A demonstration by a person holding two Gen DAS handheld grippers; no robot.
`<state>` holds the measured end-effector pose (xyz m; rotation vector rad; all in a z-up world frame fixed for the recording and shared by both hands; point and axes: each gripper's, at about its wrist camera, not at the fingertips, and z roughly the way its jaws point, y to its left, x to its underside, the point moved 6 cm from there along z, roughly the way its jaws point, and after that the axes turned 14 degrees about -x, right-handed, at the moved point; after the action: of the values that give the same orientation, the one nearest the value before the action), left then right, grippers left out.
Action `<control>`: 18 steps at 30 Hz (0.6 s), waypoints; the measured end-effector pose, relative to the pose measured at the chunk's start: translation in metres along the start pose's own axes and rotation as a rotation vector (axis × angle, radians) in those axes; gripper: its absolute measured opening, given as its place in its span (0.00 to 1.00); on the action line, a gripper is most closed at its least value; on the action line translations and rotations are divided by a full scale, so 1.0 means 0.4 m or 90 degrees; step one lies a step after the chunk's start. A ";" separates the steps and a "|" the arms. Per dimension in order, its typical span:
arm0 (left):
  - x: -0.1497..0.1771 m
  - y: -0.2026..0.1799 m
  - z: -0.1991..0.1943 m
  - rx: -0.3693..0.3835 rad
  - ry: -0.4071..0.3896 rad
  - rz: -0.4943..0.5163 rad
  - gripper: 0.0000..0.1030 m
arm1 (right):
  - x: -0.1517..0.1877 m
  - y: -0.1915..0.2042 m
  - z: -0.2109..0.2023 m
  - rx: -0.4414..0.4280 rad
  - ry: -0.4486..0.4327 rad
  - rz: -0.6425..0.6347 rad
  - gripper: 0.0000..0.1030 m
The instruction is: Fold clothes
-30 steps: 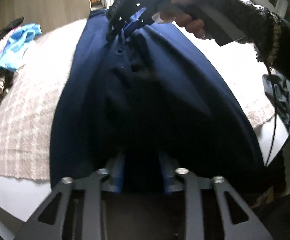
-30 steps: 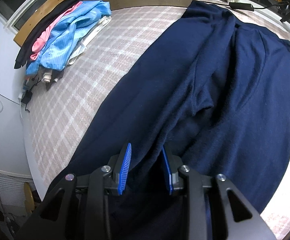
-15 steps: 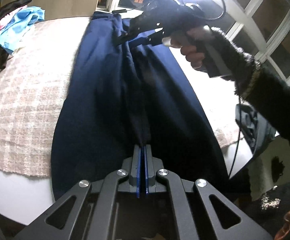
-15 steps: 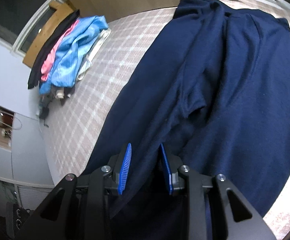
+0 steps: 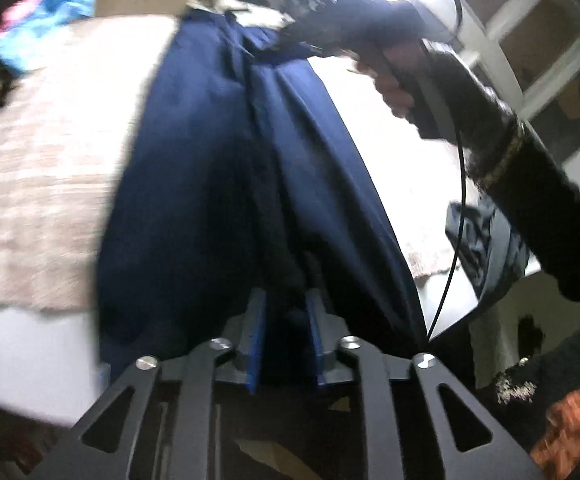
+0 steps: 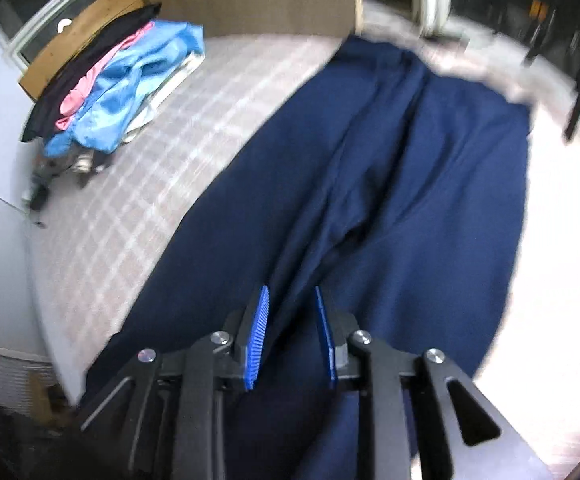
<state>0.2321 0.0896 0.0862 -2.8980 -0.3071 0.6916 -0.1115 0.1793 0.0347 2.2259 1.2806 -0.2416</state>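
Observation:
Navy trousers (image 6: 429, 208) lie lengthwise on a checked pink blanket (image 6: 150, 184). A raised fold of them runs into my right gripper (image 6: 291, 336). Its blue pads are closing on that fold, and the cloth tents up toward them. In the left wrist view the trousers (image 5: 194, 184) stretch away to the right gripper (image 5: 268, 50), held by a hand (image 5: 393, 92) in a dark knit sleeve. My left gripper (image 5: 286, 336) is at the near end by the bed edge. Its jaws are opening, with a dark bunch of the cloth between the pads. Both views are blurred by motion.
A pile of blue, pink and black clothes (image 6: 130, 84) lies at the far corner by a wooden headboard (image 6: 90, 32). A black cable (image 5: 459, 200) hangs from the right gripper. Grey-blue cloth (image 5: 485, 248) hangs off the bed's right side. Windows stand behind.
The left jaws went from a narrow gap to fully shut, then spread apart again with cloth between them. Both grippers rose, and the right jaws narrowed slightly on the fold.

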 end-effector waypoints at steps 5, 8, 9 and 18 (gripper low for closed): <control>0.085 0.130 -0.070 -0.087 0.004 -0.056 0.25 | 0.010 0.151 -0.058 -0.131 -0.033 -0.043 0.23; 0.144 0.206 -0.072 -0.117 0.020 -0.091 0.25 | 0.044 0.245 -0.063 -0.188 -0.034 -0.078 0.23; 0.162 0.224 -0.065 -0.121 0.027 -0.098 0.25 | 0.056 0.274 -0.050 -0.199 -0.020 -0.089 0.23; 0.226 0.237 -0.043 -0.081 0.031 -0.075 0.31 | 0.300 0.345 0.051 -0.186 0.093 -0.066 0.23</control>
<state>0.3343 0.0169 0.0447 -2.9805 -0.5306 0.6014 0.0704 0.2032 0.0199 1.9604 1.4119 0.0680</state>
